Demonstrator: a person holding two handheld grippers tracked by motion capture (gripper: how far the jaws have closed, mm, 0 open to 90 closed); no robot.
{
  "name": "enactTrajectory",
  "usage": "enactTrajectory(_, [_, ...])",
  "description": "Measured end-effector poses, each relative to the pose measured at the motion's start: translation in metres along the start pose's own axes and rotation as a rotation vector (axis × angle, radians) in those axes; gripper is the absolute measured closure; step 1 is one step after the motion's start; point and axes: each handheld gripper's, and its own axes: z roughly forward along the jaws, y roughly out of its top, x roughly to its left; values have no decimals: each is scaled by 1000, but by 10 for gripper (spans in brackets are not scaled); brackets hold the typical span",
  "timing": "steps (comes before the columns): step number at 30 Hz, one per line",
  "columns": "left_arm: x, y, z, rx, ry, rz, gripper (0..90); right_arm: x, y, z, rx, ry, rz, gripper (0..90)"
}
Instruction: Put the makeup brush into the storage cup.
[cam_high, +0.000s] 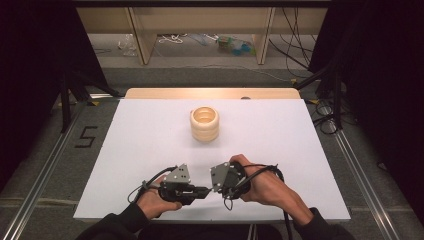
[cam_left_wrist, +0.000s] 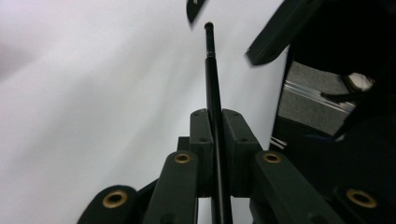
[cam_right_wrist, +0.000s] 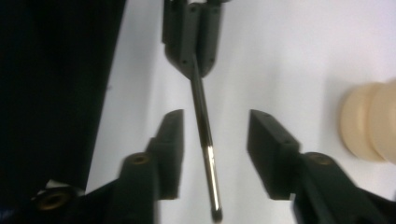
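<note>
Two hand-held grippers, low in the high view, meet tip to tip near the table's front edge. The left gripper (cam_high: 202, 190), at lower centre-left, is clamped tight on a thin black rod (cam_left_wrist: 211, 79); in the left gripper view its two pads press the rod from both sides and the rod runs up the middle of the frame to a small rounded tip near the top. The right gripper (cam_high: 220, 189), lower centre-right, stands with jaws parted: in the right gripper view the rod (cam_right_wrist: 204, 140) passes between the two pads, clear of both, slanting from the left gripper (cam_right_wrist: 191, 63) at top centre down to the bottom edge. One white table (cam_high: 125, 150) carries everything. One stack of pale wooden rings (cam_high: 204, 124) sits upper centre in the high view, well apart from both grippers, and shows at the right edge of the right gripper view (cam_right_wrist: 369, 121).
</note>
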Motion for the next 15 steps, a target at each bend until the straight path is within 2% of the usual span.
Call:
enactTrajectory(1, [2,0,-4,-16,22,-13,834,-2,-3,-3,-24,-28,57,463])
enactTrajectory(2, [2,0,-4,-16,22,-13,834,-4,-6,-7,-52,-45,117,427])
enactTrajectory(3, [3,0,-5,-34,32,-24,834,-4,-6,-7,-52,-45,117,427])
enactTrajectory(4, [4,0,-7,-47,39,-34,834,-5,-8,-11,-81,-68,174,396])
enactTrajectory(5, [5,0,-10,-55,58,-47,833,-8,-15,-17,-162,-113,286,330])
enactTrajectory(6, [7,0,-12,-55,71,-48,833,-8,-15,-17,-162,-113,286,330])
enactTrajectory(8, [10,0,-16,-82,96,-70,833,-10,-22,-22,-245,-158,388,323])
enactTrajectory(9, [12,0,-17,-95,101,-73,833,-11,-26,-24,-274,-161,437,315])
enactTrajectory(10, [12,0,-19,-104,115,-87,833,-13,-34,-27,-331,-173,528,299])
enactTrajectory(11, [14,0,-21,-118,130,-82,833,-14,-38,-27,-365,-177,565,299])
enactTrajectory(12, [14,0,-21,-118,130,-82,833,-14,-38,-27,-365,-177,565,299])
enactTrajectory(13, [13,0,-21,-127,133,-94,833,-15,-46,-27,-397,-169,633,280])
enactTrajectory(14, [15,0,-22,-131,129,-78,833,-15,-48,-26,-407,-172,666,276])
enactTrajectory(15, [14,0,-22,-134,144,-100,833,-15,-48,-26,-407,-172,666,276])
